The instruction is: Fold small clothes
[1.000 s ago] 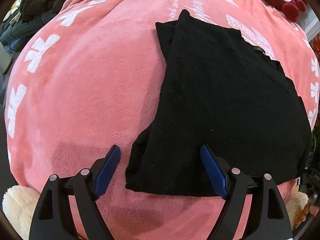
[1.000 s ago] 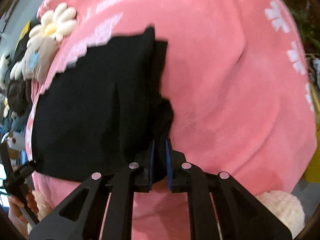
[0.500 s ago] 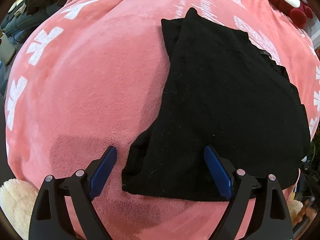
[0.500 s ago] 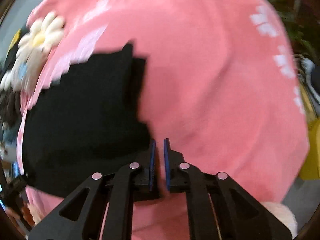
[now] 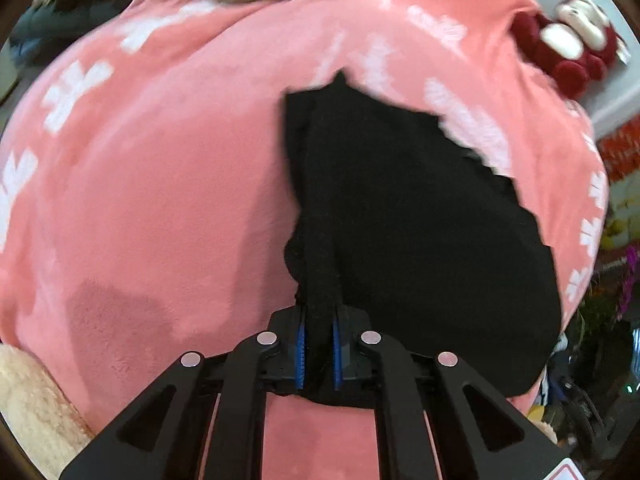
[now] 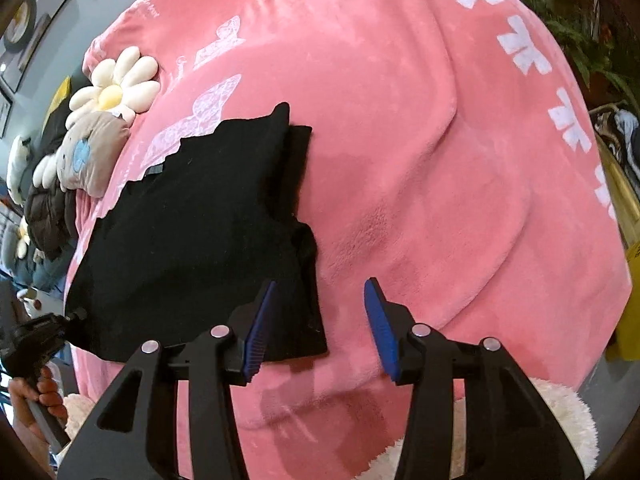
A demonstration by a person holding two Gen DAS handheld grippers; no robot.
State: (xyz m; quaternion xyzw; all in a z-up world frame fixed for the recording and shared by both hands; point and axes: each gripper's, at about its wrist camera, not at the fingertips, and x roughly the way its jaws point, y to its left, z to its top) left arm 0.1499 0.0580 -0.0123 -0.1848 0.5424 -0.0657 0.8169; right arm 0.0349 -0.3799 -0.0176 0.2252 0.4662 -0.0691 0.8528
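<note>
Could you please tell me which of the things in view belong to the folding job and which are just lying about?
Part of the job:
- black garment
- left tongs, shut on a fold of it
- right tongs, opening, nothing between them
- pink blanket it lies on

Lying about:
- daisy plush
- red plush toy
- dark jacket

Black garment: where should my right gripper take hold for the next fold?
Judging by its pose, grip the black garment at its near right corner, coming from the near edge. That corner lies flat and free, between the opening right gripper jaws; the left gripper pinches the other near corner.
</note>
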